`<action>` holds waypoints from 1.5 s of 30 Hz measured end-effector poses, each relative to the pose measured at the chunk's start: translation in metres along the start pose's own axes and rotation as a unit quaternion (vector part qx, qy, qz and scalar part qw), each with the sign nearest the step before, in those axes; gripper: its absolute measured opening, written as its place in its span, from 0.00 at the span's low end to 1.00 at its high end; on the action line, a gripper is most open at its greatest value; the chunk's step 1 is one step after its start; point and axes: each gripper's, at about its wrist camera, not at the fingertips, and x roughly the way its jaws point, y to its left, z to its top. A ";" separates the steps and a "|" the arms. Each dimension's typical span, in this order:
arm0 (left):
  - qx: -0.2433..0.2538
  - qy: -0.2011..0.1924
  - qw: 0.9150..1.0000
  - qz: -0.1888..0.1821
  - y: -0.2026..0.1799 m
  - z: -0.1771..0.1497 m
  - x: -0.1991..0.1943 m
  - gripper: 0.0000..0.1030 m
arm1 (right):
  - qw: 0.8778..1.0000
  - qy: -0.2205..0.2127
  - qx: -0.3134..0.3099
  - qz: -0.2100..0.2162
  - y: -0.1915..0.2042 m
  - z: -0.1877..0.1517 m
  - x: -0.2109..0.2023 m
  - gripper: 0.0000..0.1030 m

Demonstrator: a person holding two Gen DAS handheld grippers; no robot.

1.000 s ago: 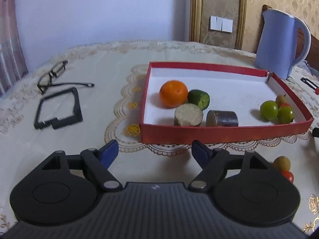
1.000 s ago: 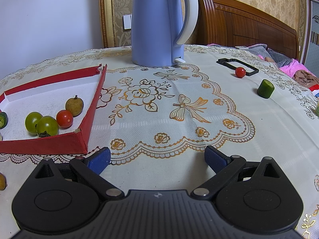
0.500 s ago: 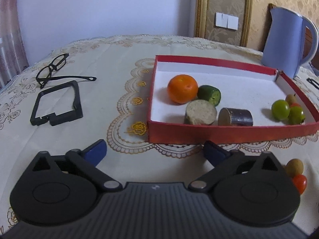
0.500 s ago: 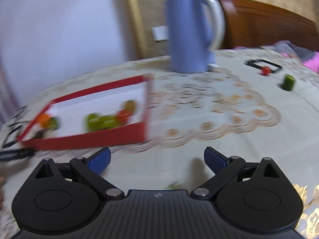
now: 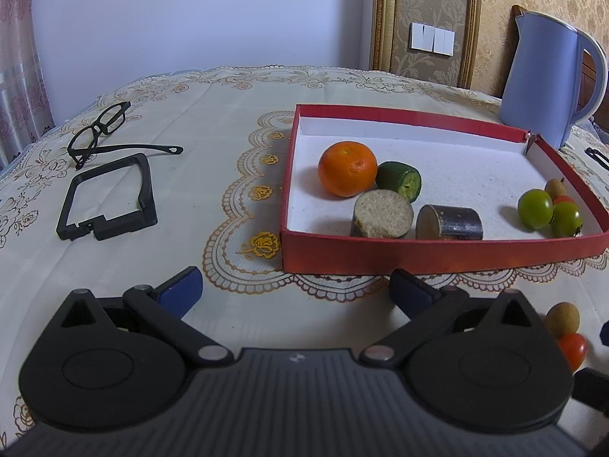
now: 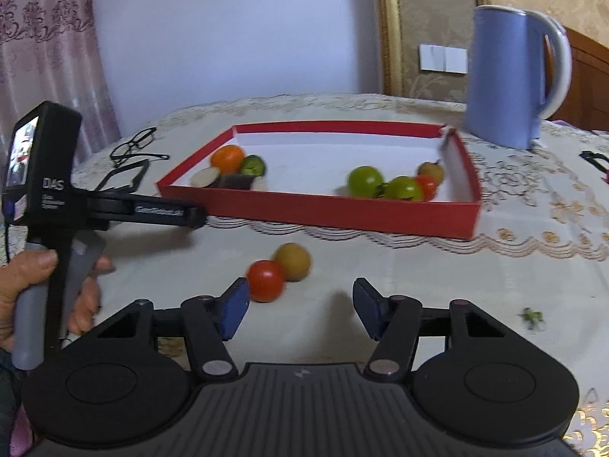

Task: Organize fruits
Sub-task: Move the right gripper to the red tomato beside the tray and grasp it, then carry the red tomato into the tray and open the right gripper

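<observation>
A red tray (image 5: 437, 255) on the lace-covered table (image 5: 213, 175) holds an orange (image 5: 347, 168), cut vegetable pieces and small green tomatoes (image 5: 535, 208). A red tomato (image 6: 265, 280) and a brown fruit (image 6: 293, 261) lie touching on the table just before the right gripper (image 6: 300, 306), jaws spread and empty. The left gripper (image 5: 295, 289) is held with jaws spread, empty.

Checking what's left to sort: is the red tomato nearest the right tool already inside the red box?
No, the red tomato lies on the tablecloth beside a brown fruit, outside the red box, just ahead of the open right tool.
</observation>
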 end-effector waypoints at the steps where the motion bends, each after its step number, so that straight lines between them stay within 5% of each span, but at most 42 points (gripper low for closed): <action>1: 0.000 0.000 1.000 0.000 0.000 0.000 0.000 1.00 | 1.000 -0.001 -0.003 0.002 0.002 0.001 0.001 0.55; 14: 0.000 0.000 1.000 -0.001 0.000 0.000 0.000 1.00 | 0.999 -0.001 -0.033 -0.009 0.028 0.000 0.019 0.24; 24: 0.000 0.000 1.000 -0.001 0.000 0.000 0.000 1.00 | 1.000 -0.021 -0.015 0.003 0.014 0.002 0.004 0.24; 32: 0.000 0.001 1.000 -0.002 0.000 0.000 0.000 1.00 | 0.998 -0.061 0.002 -0.034 -0.016 0.031 -0.004 0.24; 38: -0.001 0.001 1.000 -0.002 0.000 0.000 0.000 1.00 | 0.993 -0.076 0.003 -0.094 -0.045 0.076 0.033 0.24; 45: -0.001 0.001 1.000 -0.002 0.000 0.000 0.000 1.00 | 0.992 -0.028 0.014 -0.122 -0.079 0.108 0.104 0.24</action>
